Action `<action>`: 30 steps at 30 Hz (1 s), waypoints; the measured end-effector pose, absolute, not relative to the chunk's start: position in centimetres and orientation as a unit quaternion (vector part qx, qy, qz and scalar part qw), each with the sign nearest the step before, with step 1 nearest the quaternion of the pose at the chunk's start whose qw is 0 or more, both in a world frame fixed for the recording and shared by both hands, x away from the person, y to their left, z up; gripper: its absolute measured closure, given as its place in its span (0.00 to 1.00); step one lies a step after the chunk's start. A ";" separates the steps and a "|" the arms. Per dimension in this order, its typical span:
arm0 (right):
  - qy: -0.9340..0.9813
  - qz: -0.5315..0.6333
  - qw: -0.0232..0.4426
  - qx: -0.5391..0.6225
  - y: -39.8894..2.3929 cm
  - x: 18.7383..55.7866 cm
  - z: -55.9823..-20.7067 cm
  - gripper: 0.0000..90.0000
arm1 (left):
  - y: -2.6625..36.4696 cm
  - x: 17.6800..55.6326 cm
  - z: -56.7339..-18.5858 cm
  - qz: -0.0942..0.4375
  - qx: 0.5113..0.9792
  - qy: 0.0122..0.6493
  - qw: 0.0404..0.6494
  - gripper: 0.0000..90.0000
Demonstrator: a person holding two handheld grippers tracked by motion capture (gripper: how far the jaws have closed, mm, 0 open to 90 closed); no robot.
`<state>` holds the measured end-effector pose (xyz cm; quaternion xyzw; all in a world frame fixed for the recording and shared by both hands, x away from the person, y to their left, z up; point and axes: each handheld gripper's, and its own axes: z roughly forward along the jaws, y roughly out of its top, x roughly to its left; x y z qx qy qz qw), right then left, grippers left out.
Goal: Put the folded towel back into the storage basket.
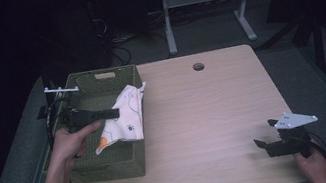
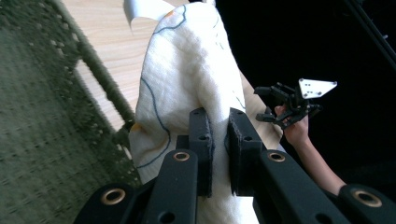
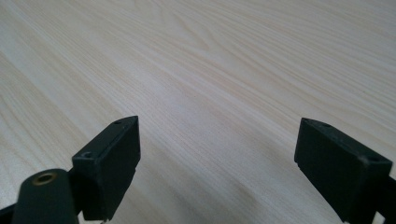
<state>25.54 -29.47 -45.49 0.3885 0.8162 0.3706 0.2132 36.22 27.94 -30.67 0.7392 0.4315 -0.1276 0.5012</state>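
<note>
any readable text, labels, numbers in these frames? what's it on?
None readable.
White cloth with blue line and orange prints, pinched by the left hand-held gripper at the green woven basket: pictures, no letters.
Light wooden table, right hand-held gripper: no markings visible.

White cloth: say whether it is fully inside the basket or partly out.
Partly out. The white cloth drapes over the green basket rim toward the table, clamped by the left gripper.

White cloth [image 1: 127, 115] with blue lines, olive woven basket [image 1: 113, 168], pale wood table [image 1: 215, 112].
</note>
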 end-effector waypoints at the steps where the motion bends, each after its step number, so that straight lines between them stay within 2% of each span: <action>1: 0.816 0.370 0.213 0.389 -29.4 25.5 -45.5 0.15 | 28.6 36.3 -30.7 -0.124 0.736 0.435 0.503 0.92; 20: 0.819 0.364 0.210 0.390 -29.1 25.5 -45.6 0.15 | 31.9 37.0 -32.4 -0.092 0.753 0.467 0.455 0.92; 25: 0.820 0.364 0.209 0.390 -29.2 25.6 -45.6 0.15 | 31.3 37.4 -32.9 -0.053 0.786 0.458 0.411 0.92; 28: 0.821 0.361 0.207 0.390 -29.2 25.6 -45.7 0.15 | 30.6 37.8 -33.6 -0.024 0.812 0.456 0.365 0.91; 30: 0.821 0.361 0.207 0.390 -29.2 25.6 -45.7 0.15 | 30.5 38.0 -33.8 -0.024 0.817 0.452 0.356 0.91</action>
